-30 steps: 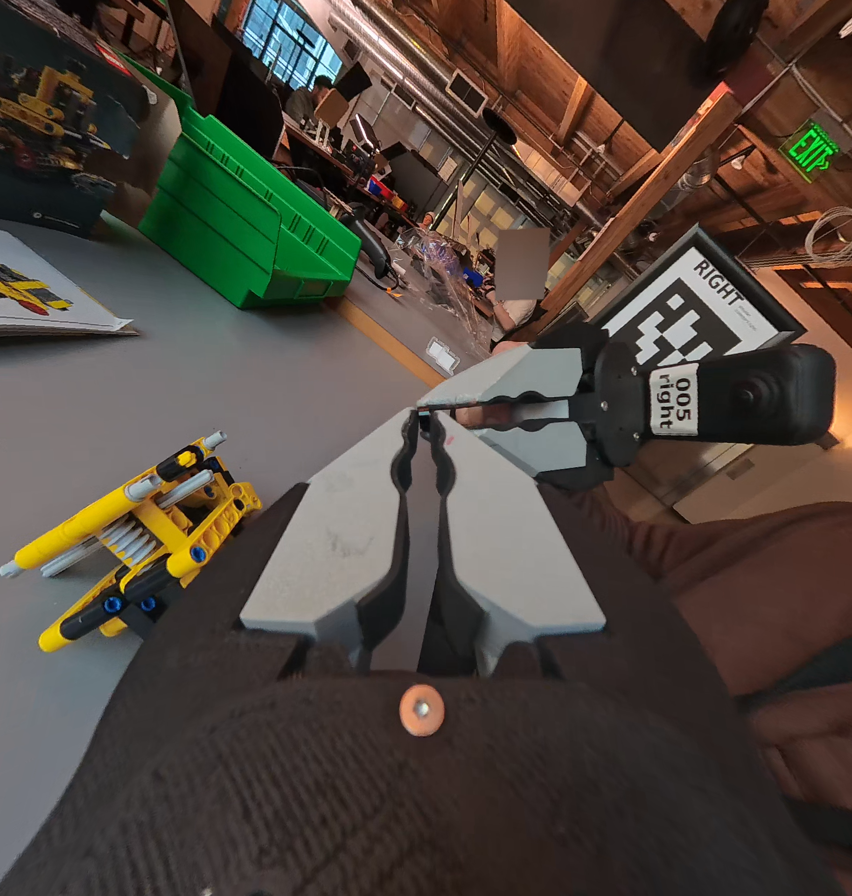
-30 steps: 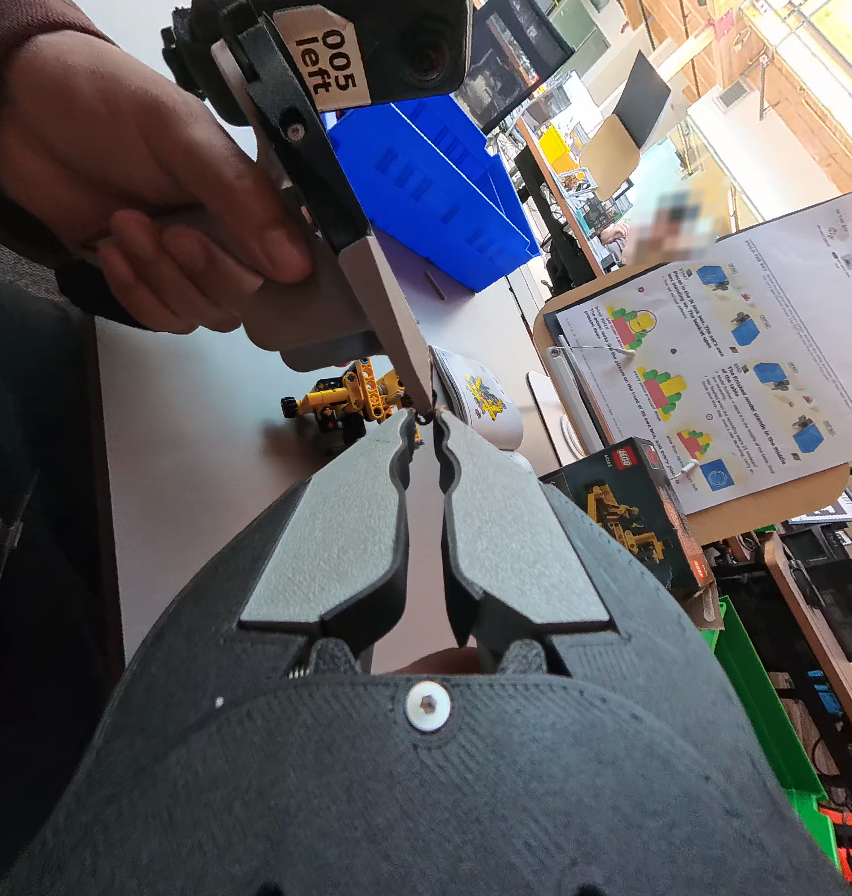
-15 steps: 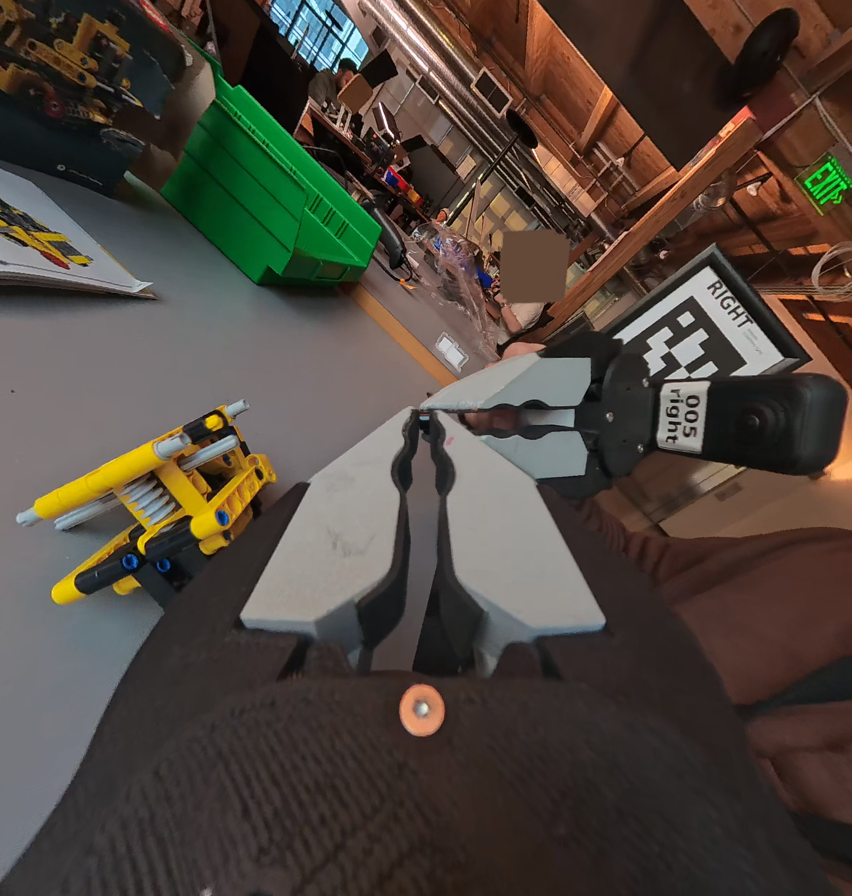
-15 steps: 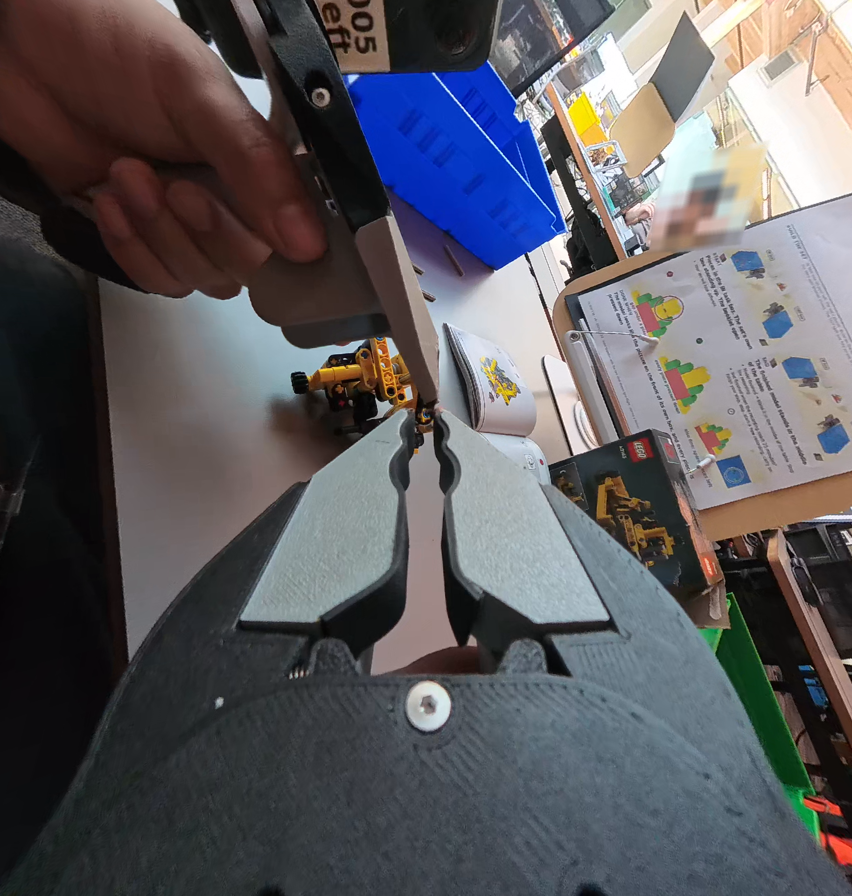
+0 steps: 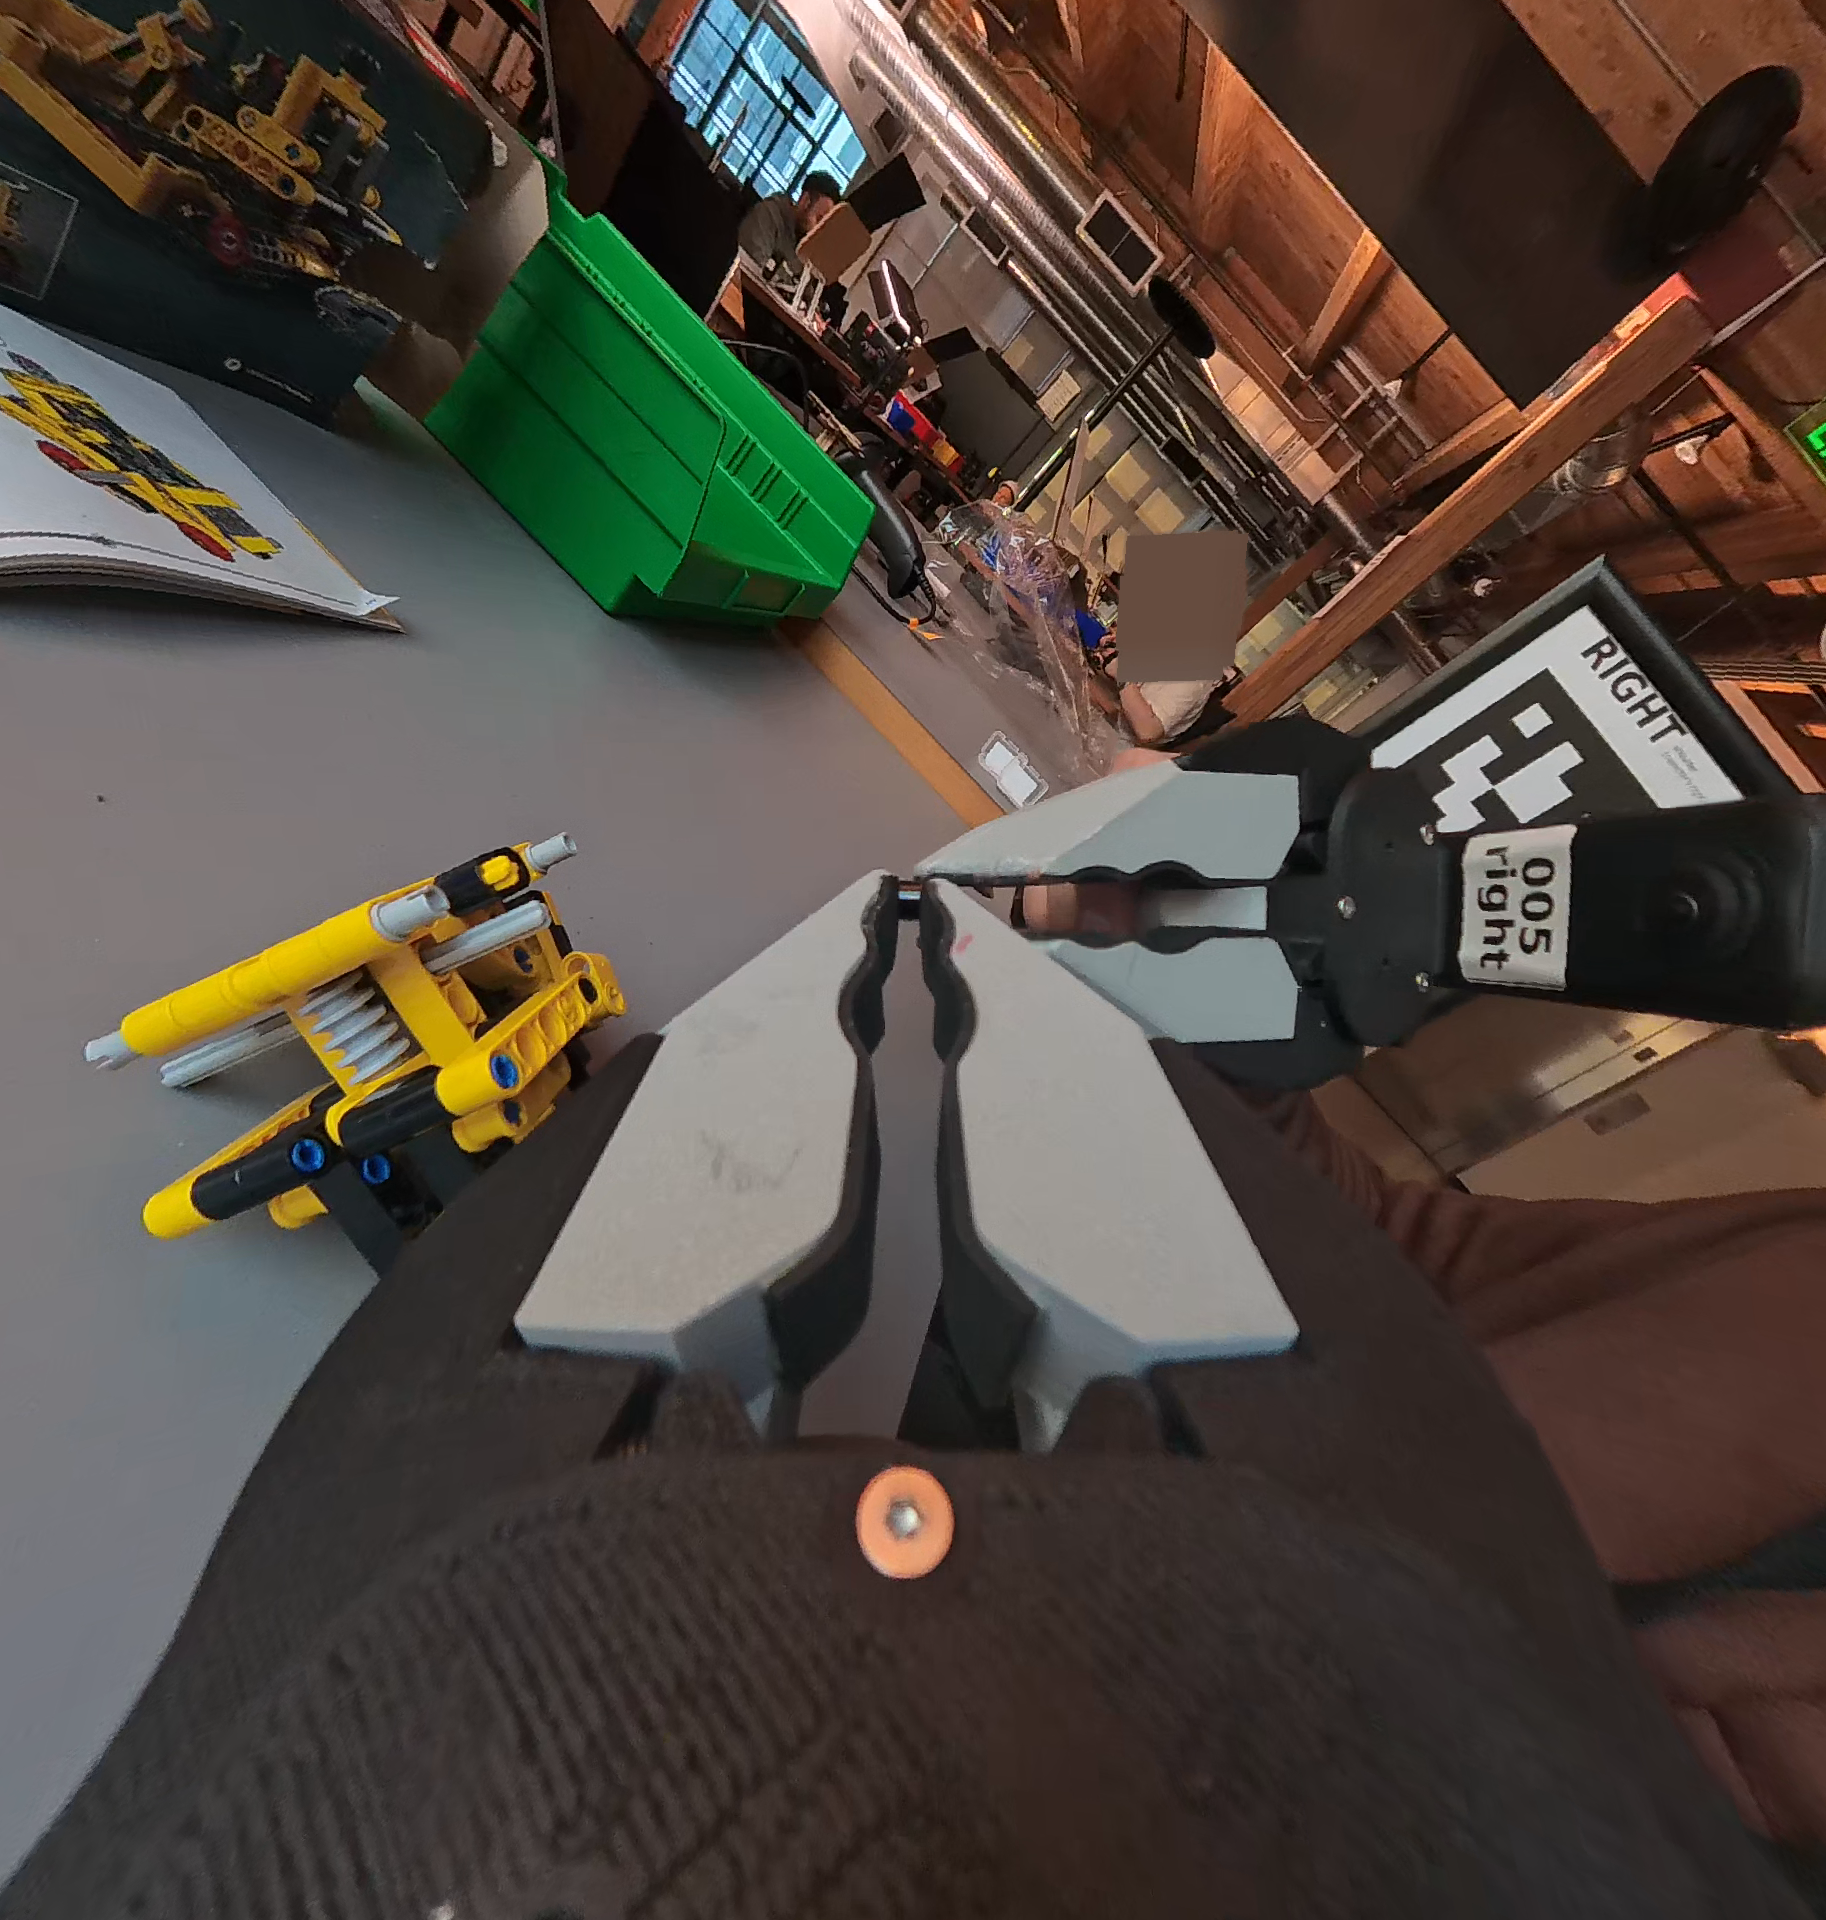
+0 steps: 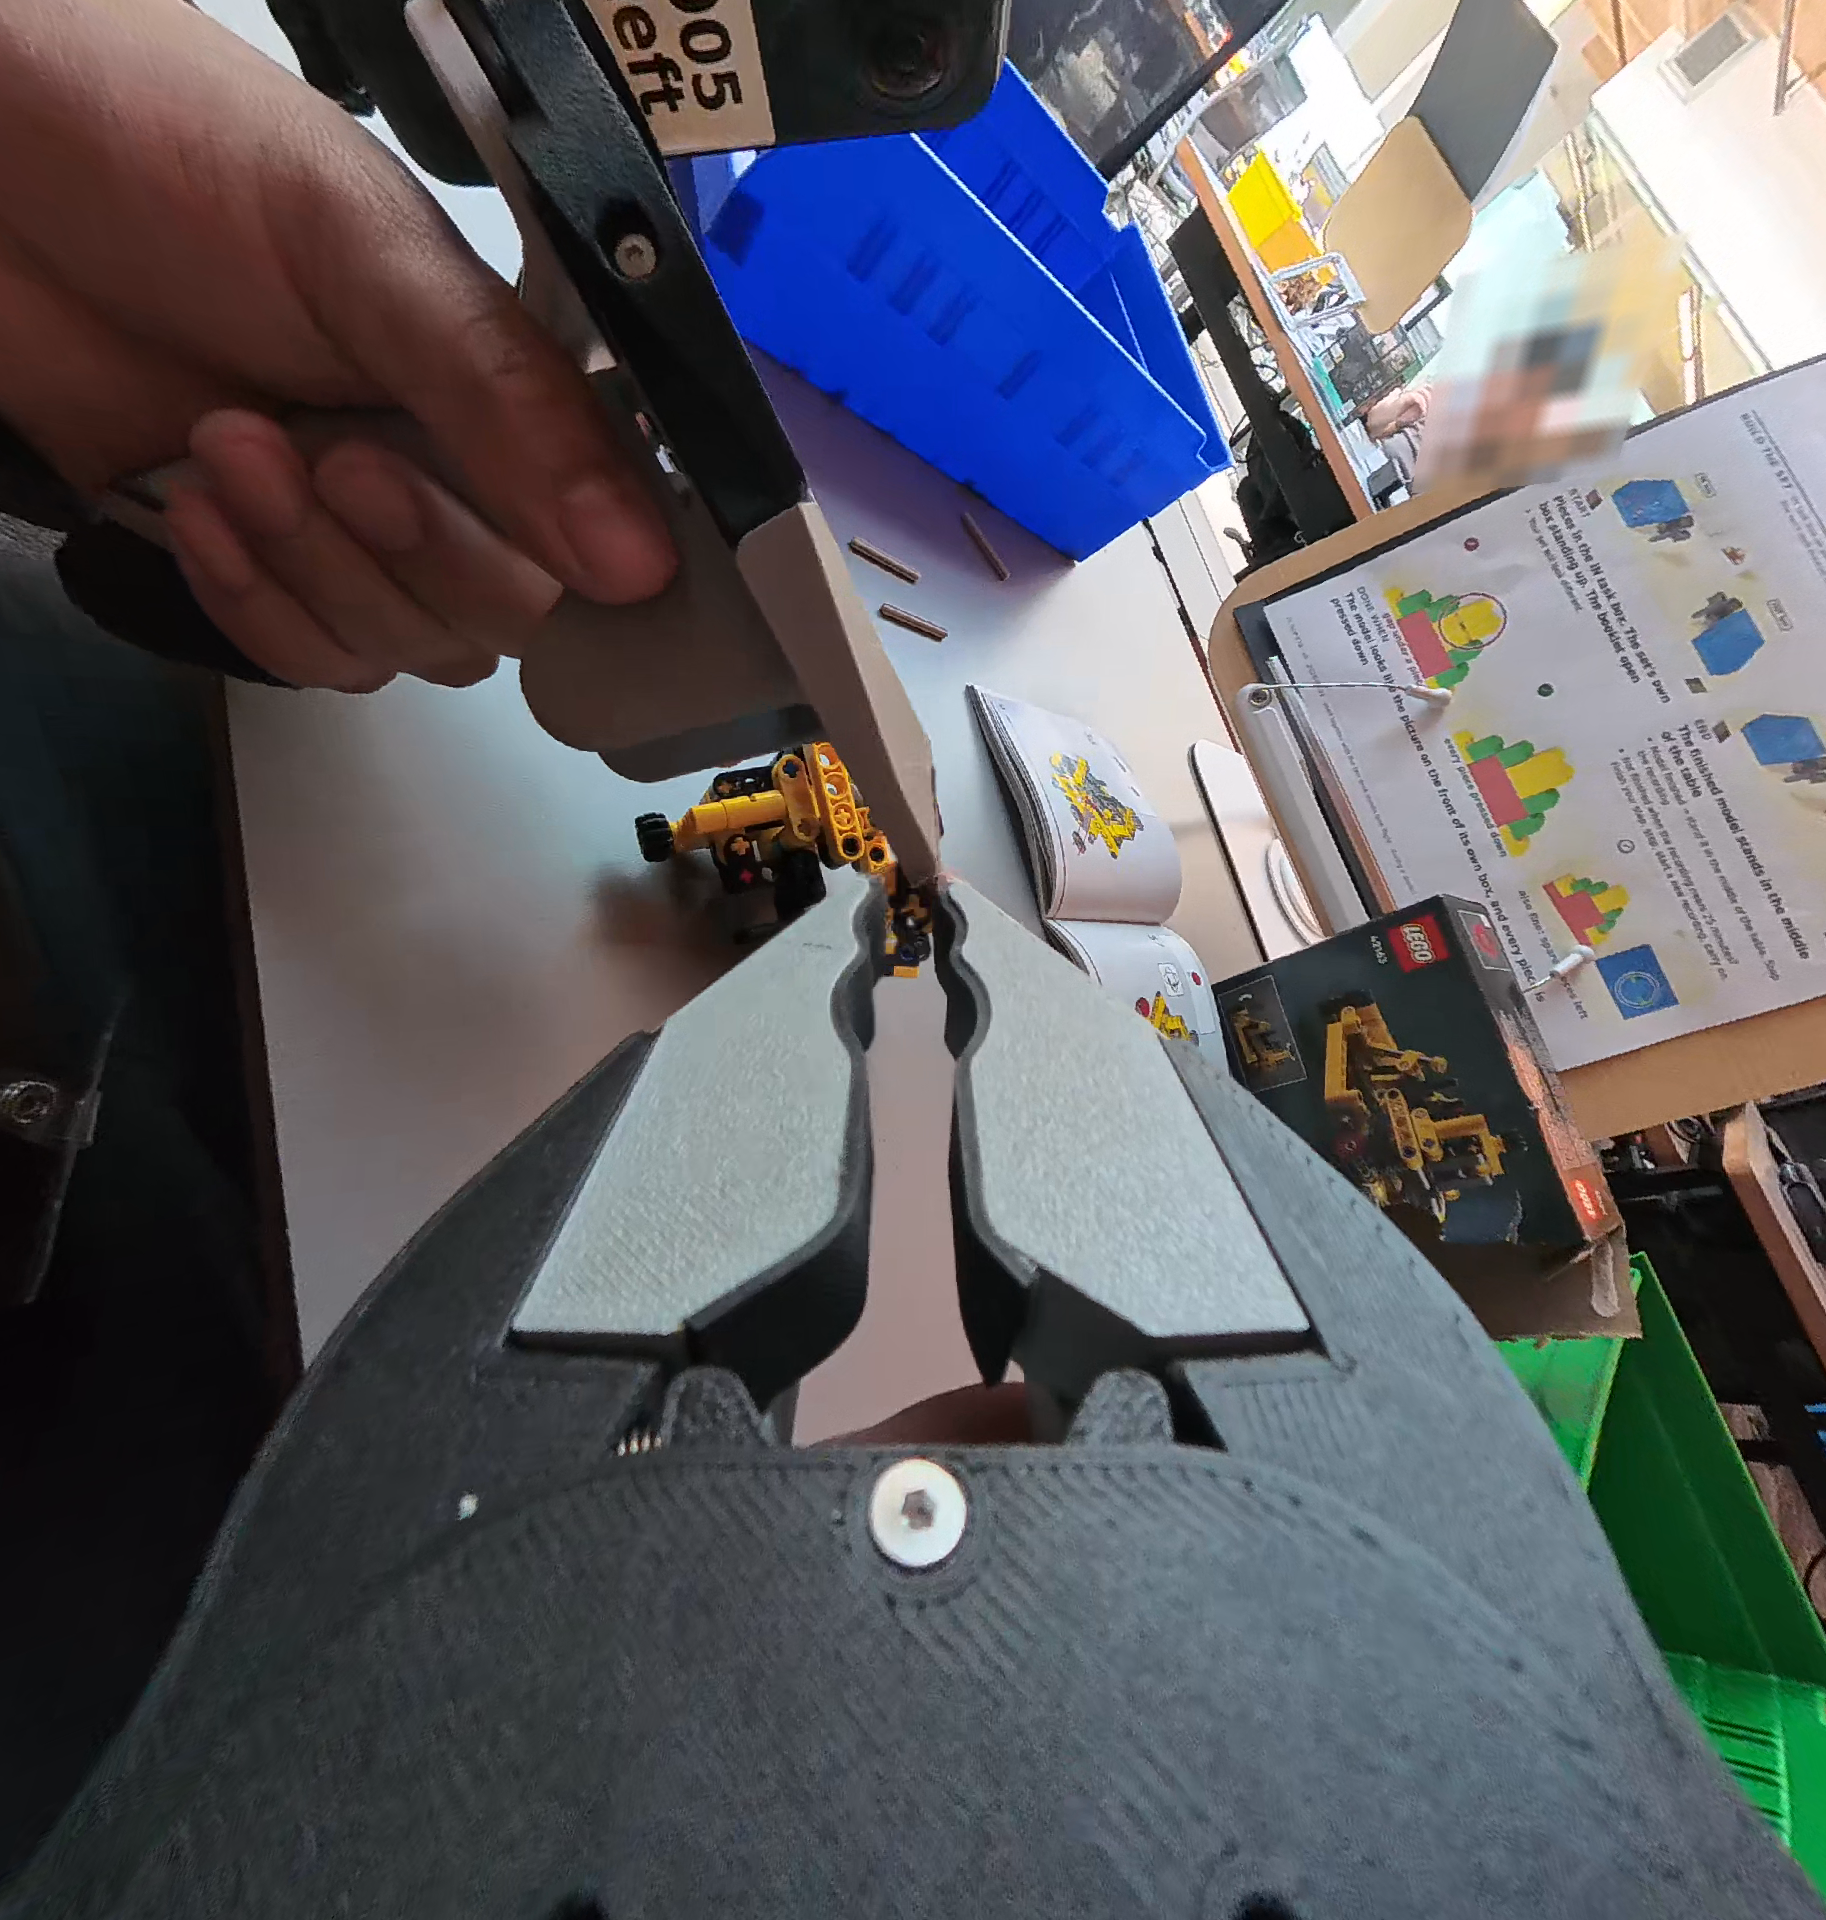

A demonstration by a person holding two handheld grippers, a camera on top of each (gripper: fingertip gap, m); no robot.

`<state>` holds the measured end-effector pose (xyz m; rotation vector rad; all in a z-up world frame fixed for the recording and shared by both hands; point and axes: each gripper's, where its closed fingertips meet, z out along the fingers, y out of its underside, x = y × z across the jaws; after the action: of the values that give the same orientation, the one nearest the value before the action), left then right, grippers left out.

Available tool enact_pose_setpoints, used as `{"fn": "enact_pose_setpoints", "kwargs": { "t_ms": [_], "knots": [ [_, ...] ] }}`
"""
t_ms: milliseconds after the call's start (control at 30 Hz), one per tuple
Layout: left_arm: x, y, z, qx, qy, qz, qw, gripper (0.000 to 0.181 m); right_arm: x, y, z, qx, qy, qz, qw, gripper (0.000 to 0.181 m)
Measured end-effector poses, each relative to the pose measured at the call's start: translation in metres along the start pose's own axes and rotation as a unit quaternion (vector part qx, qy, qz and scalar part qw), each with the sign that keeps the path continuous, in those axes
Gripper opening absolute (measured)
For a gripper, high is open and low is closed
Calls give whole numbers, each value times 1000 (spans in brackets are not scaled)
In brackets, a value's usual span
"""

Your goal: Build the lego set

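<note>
Left wrist view shows the left gripper (image 5: 904,902) and right gripper (image 5: 924,885) still pinched tip to tip on a tiny dark piece (image 5: 907,889), while the yellow model (image 5: 369,1029) has drifted nearer on the desk (image 5: 369,769), unjoined.

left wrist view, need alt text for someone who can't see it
The left hand-held gripper meets the tip of the right hand-held gripper above a grey table, a tiny dark piece pinched between them. A part-built yellow lego model lies to the left, with an open instruction booklet and a green bin beyond.

Bare table (image 5: 265,790) separates yellow model (image 5: 369,1029) from booklet (image 5: 109,499).
</note>
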<state>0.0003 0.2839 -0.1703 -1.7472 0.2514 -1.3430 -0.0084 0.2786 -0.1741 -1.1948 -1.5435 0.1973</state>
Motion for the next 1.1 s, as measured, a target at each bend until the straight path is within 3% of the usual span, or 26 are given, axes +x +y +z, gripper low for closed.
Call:
{"fn": "enact_pose_setpoints", "kwargs": {
  "t_ms": [33,1100],
  "knots": [
    [0,0,0,-1,-1,0,1000,1,0,1,0,-2,2,-1,1000,5],
    [-6,3,2,2,-31,-7,999,2,-1,6,6,-30,11,2,999,4]
  ]
}}
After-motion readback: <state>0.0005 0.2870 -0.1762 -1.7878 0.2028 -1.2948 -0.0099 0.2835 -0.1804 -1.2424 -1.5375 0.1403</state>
